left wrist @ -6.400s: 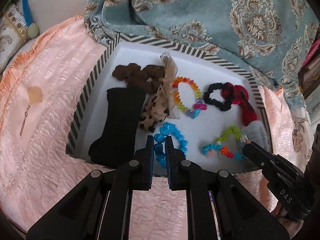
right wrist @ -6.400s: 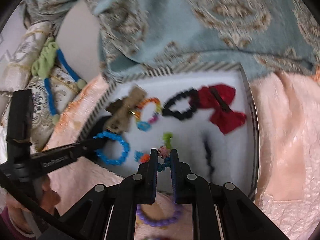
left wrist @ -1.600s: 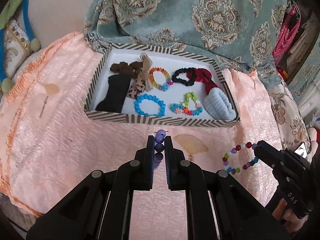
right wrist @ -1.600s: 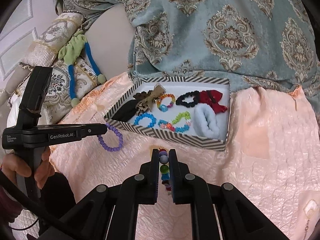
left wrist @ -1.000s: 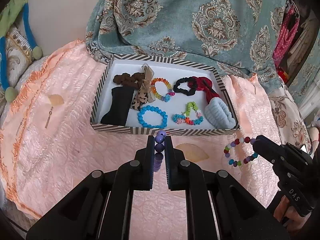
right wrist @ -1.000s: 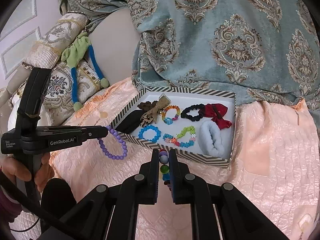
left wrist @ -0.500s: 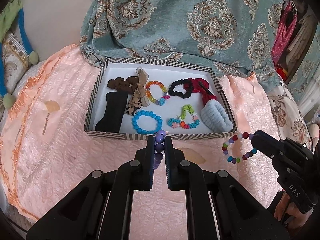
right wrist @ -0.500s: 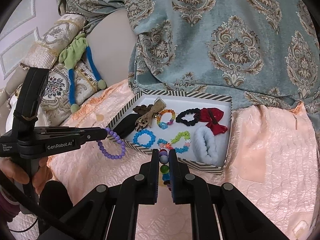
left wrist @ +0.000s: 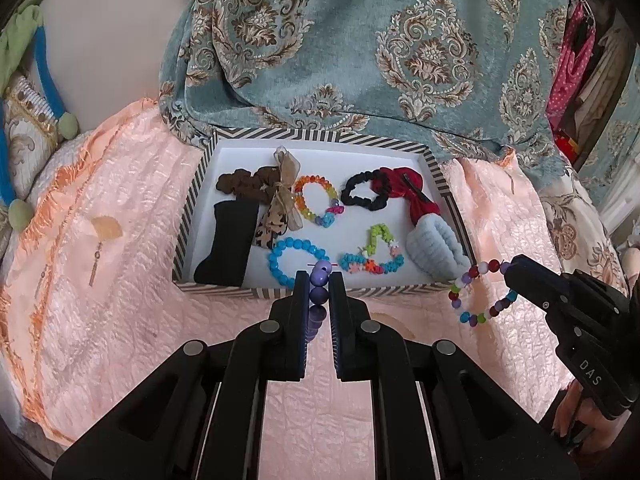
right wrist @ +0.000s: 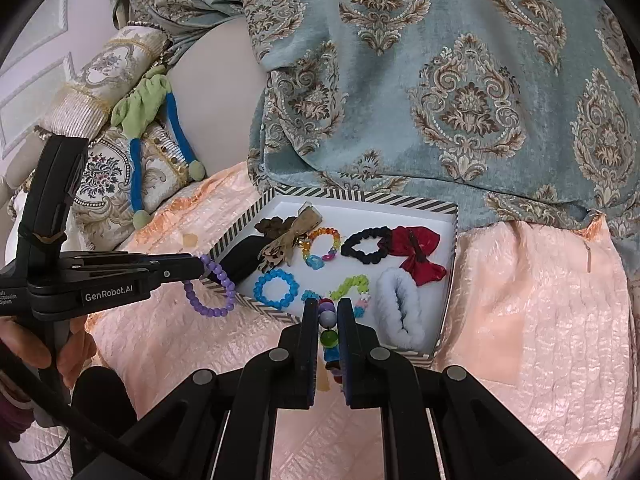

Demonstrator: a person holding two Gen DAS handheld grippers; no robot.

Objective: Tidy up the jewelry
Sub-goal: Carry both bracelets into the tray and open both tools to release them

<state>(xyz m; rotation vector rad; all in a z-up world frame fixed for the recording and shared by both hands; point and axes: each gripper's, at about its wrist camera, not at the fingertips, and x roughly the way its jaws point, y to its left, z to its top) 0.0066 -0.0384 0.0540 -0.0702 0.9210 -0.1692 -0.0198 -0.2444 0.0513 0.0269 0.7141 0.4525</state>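
You are holding a bracelet in each claw, both short of the striped box (left wrist: 216, 286). Your left gripper (left wrist: 319, 280) is pinched shut on the purple bead bracelet (right wrist: 210, 290), low centre of the left view; your right gripper (right wrist: 328, 312) is clamped on the multicolour bead bracelet (left wrist: 478, 294), lower right there. Carry each over the near rim and be aiming for bare white floor, perhaps between the blue bracelet (left wrist: 294, 260) and the black band (left wrist: 228, 246), before you loosen.

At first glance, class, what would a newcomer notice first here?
A striped box full of bright bracelets and hair ties sits on a peach bedspread. In front of it, the left gripper pinches a purple bracelet, and the right gripper a multicoloured bracelet.
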